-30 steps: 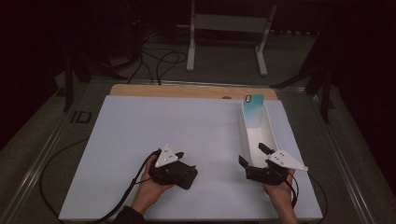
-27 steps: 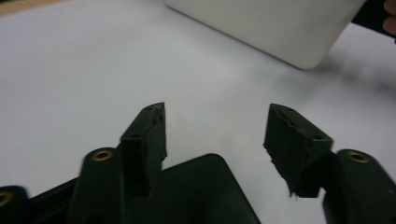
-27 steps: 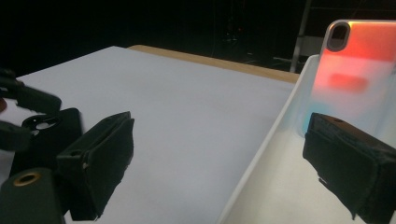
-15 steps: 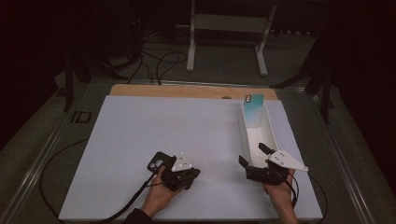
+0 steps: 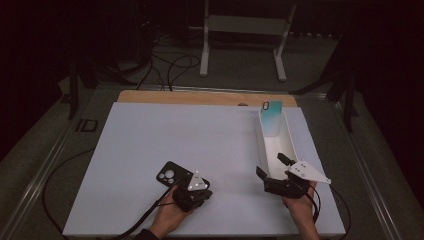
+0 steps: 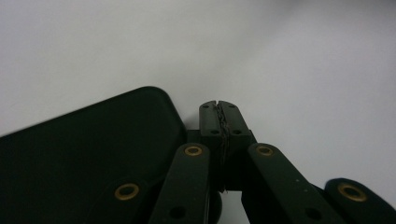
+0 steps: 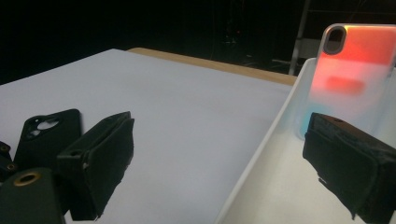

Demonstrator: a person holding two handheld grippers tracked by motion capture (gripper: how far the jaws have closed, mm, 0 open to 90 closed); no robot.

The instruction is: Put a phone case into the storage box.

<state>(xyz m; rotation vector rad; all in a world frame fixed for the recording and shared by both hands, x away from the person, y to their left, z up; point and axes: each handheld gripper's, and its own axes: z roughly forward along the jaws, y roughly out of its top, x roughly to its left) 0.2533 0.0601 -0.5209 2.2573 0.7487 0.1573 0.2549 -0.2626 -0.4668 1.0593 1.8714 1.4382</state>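
A black phone case (image 5: 167, 175) lies flat on the white mat (image 5: 200, 135), camera cutouts at its far end. My left gripper (image 5: 186, 188) rests just right of it, near the front edge. In the left gripper view its jaws (image 6: 219, 116) are shut tight with nothing between them, and the black case (image 6: 88, 158) lies beside them at the left. My right gripper (image 5: 272, 166) stands open at the near end of a long white tray (image 5: 291, 137). One jaw is over the mat, the other inside the tray (image 7: 261, 168). A teal-to-orange phone case (image 7: 355, 70) leans upright at the tray's far end (image 5: 270, 120).
A wooden strip (image 5: 200, 97) runs along the mat's far edge. Beyond the table stand a white frame (image 5: 245, 25) and loose cables (image 5: 170, 65) on the dark floor. A cable (image 5: 60, 170) trails off the mat's left side.
The left gripper slid right and toward the front edge and sank, uncovering the black case that it hid a second ago. The right gripper and the tray kept still.
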